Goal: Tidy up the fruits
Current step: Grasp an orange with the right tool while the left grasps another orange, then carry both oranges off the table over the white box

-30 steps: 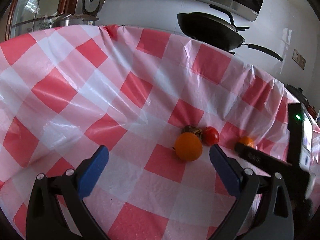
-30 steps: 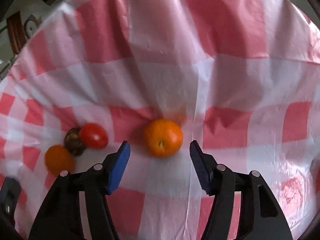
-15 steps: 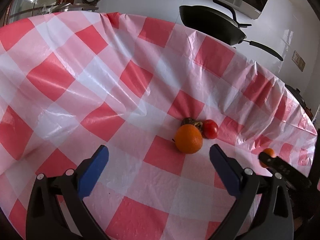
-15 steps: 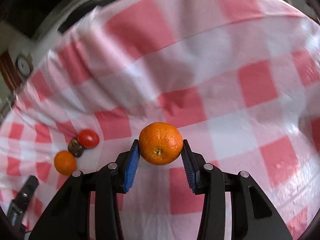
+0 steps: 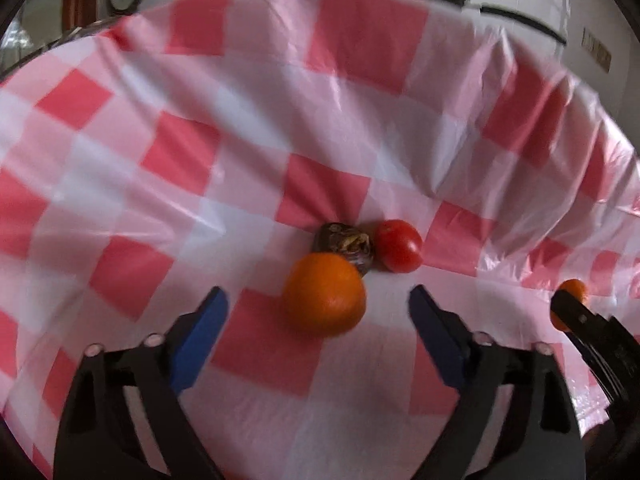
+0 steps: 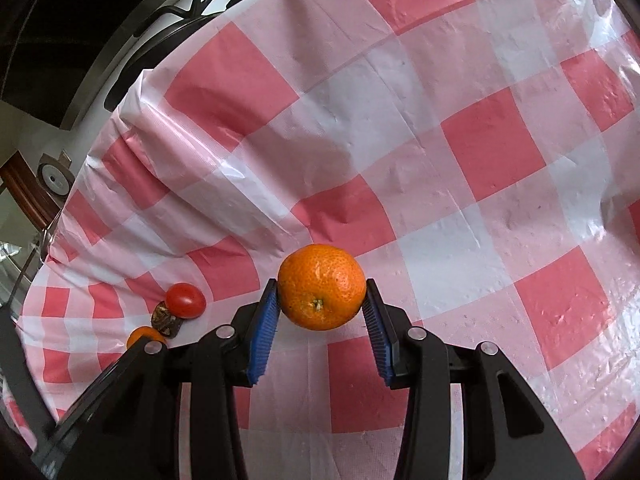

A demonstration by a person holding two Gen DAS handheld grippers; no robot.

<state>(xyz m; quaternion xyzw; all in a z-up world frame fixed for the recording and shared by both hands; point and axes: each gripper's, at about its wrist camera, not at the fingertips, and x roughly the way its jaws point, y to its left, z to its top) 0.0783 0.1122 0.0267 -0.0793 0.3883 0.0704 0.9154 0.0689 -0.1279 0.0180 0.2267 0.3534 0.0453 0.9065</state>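
Observation:
My right gripper (image 6: pixel 322 304) is shut on an orange mandarin (image 6: pixel 322 286) and holds it above the red-and-white checked tablecloth (image 6: pixel 460 160). That mandarin shows at the far right of the left wrist view (image 5: pixel 574 288). My left gripper (image 5: pixel 318 312) is open, its blue pads on either side of a second orange (image 5: pixel 325 292) lying on the cloth. Just behind that orange sit a dark brown fruit (image 5: pixel 344 242) and a red tomato (image 5: pixel 399 245), touching each other. The same three show in the right wrist view: orange (image 6: pixel 144 335), dark fruit (image 6: pixel 165 316), tomato (image 6: pixel 185 300).
A black wok (image 6: pixel 168 36) stands beyond the table's far edge, against the white wall. The cloth is wrinkled into a raised fold (image 5: pixel 460 176) behind the tomato. The right gripper's black body (image 5: pixel 588 328) lies to the right of my left gripper.
My right gripper closed on the mandarin and lifted it off the cloth. My left gripper moved forward, so the second orange now lies between its open pads.

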